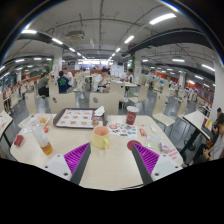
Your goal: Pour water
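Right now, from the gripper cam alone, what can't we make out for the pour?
- Yellow cup just ahead of the gripper: contents hidden by its own wall.
- Red cup beyond it: too small to tell if it holds water.
- Bottle beside the cups: label and fill level too small to read.
- Tray: what lies on it is too small to identify.
- Fingers open, holding nothing.

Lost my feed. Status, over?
Gripper open, holding nothing. Yellow cup just ahead on the table. Red cup beyond. Path clear.
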